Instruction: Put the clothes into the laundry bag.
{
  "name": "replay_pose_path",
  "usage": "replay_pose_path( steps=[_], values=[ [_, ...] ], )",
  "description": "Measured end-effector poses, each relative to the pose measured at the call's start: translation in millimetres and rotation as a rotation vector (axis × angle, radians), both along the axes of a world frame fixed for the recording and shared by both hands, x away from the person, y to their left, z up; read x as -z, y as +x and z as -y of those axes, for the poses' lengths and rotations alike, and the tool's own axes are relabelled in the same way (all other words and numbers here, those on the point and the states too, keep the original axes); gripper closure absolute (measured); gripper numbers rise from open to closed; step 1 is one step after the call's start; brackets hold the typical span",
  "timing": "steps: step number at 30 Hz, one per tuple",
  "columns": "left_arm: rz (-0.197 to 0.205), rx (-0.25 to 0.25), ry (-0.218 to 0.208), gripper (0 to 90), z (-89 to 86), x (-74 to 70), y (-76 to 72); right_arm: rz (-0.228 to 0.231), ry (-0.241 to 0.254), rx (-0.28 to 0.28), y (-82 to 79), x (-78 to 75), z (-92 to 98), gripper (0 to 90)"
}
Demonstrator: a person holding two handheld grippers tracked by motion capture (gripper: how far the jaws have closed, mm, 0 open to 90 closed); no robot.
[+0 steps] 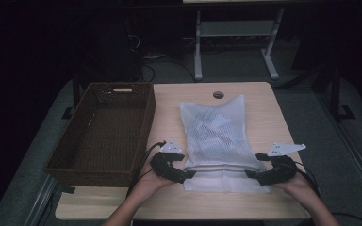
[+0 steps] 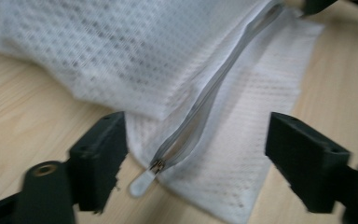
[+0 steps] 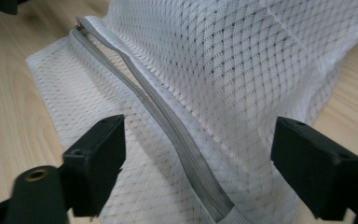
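Item: white mesh bag, flat on tabletop, zipper end nearest me. My left tool and right tool: wide open, holding nothing. Risk: closing on one layer, probably snagging mesh.

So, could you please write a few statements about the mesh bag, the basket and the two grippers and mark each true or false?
1. The white mesh bag lies on the table. True.
2. The bag sits inside the brown basket. False: it lies beside the basket.
3. The left gripper is open, its jaws either side of the zipper pull. True.
4. The right gripper is clamped on the zipper. False: its jaws stand apart.
5. The basket holds folded clothes. False: nothing shows inside it.
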State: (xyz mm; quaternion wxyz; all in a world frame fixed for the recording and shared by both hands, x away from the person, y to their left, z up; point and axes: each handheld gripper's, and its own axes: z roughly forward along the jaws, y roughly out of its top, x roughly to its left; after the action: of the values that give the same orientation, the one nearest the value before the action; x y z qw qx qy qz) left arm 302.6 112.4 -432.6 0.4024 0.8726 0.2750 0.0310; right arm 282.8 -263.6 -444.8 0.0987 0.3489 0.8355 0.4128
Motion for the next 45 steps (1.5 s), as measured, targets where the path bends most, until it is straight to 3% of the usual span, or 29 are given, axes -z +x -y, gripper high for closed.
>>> replay_pose_path(
  steps=[3,6,9,14,23,26,27,29,32,36,45],
  values=[
    [0.002,-0.037,0.013,13.6,-2.6,5.6,-4.2,0.022,0.005,0.027,-4.9,1.6,4.5,13.4],
    [-0.003,-0.04,0.024,12.9,-3.3,9.5,-9.1,0.031,0.002,0.043,-10.0,3.6,9.6,12.9],
    [0.017,-0.047,0.044,12.9,-5.8,9.0,-15.3,0.039,0.002,0.061,-15.0,4.2,14.0,12.8],
    [0.041,-0.053,0.038,12.9,-13.4,7.9,-30.1,0.037,0.002,0.092,-26.0,7.0,22.1,12.3],
    [0.027,-0.074,0.039,12.9,-25.6,19.5,-47.9,0.036,-0.03,0.136,-46.8,13.0,28.2,11.3],
    [0.04,-0.074,0.103,12.8,-27.3,26.7,-50.1,0.048,-0.028,0.165,-49.4,12.8,30.3,12.5],
    [0.046,-0.073,0.105,12.8,-27.7,26.3,-50.4,0.057,-0.03,0.172,-49.3,12.0,31.0,12.7],
    [0.051,-0.067,0.078,12.8,-29.8,23.6,-49.2,0.067,-0.039,0.162,-47.7,12.5,32.3,12.8],
    [0.054,-0.054,0.072,12.5,-31.8,22.1,-46.3,0.052,-0.065,0.125,-45.6,19.2,33.2,12.8],
    [0.046,-0.039,0.104,12.5,-29.5,27.9,-46.3,0.046,-0.079,0.104,-43.4,23.7,35.2,12.3],
    [0.042,-0.044,0.102,12.5,-29.9,29.2,-44.9,0.052,-0.074,0.095,-44.0,22.8,34.6,12.2]
  ],
)
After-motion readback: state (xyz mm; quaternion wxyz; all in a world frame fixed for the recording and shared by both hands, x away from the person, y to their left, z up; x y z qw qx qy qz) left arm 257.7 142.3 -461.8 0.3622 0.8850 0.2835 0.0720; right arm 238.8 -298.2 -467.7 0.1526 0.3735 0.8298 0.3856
